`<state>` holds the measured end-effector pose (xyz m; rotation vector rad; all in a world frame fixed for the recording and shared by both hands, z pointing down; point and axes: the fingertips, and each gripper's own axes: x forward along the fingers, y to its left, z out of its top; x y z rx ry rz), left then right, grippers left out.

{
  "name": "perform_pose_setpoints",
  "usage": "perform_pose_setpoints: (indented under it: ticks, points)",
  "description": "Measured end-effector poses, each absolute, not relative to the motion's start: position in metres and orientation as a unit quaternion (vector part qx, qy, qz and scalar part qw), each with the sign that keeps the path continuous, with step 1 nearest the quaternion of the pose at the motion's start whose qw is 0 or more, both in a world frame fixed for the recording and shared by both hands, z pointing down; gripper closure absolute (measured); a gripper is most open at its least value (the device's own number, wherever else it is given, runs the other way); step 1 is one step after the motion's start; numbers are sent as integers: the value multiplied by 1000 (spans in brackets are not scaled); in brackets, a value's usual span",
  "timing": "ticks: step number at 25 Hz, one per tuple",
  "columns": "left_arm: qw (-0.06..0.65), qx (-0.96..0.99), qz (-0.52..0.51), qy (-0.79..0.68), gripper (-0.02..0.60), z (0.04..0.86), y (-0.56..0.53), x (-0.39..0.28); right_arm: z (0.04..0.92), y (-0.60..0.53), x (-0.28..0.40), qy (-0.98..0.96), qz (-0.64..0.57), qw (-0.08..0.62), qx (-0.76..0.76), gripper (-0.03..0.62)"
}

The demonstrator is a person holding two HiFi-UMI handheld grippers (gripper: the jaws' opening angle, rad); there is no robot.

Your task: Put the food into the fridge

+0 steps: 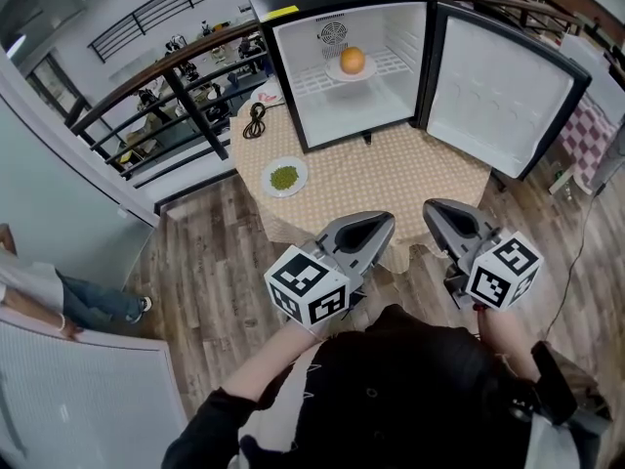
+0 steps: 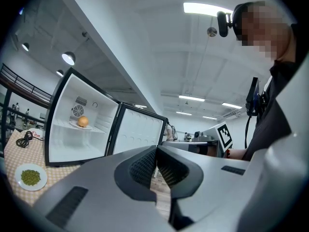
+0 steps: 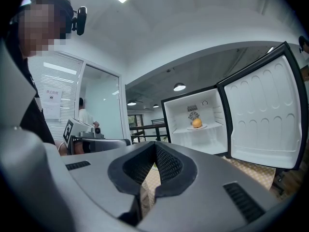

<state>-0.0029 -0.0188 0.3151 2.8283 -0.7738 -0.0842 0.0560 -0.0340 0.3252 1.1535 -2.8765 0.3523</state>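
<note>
**Fridge open; one plate inside, one out on the table; both grippers closed on nothing.**

We see the fridge point(image 1: 415, 42) at the table's point(image 1: 391, 179) far side, its door point(image 1: 498, 96) swung out to the right. On its upper shelf a round orange fruit point(image 1: 353, 61) sits on a white plate point(image 1: 335, 69). A second white plate point(image 1: 267, 180) holds a small heap of green food point(image 1: 284, 176). It lies on the checked cloth, left of the fridge front and nearer than a coiled black cable point(image 1: 256, 120). The left gripper point(image 2: 156, 148) and right gripper point(image 3: 155, 144) are on the near side of the table, each with jaws pressed together and nothing between them. We cannot tell what the green bits are. The grippers hide part of the table's near edge.
</note>
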Motion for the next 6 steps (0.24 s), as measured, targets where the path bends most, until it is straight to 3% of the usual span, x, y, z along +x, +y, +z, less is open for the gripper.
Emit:
perform_pose_setpoints:
  ticks: [6]
  points:
    - [100, 959, -27, -264, 571, 313, -18, 7, 325, -33, 66, -923, 113, 12, 369, 579]
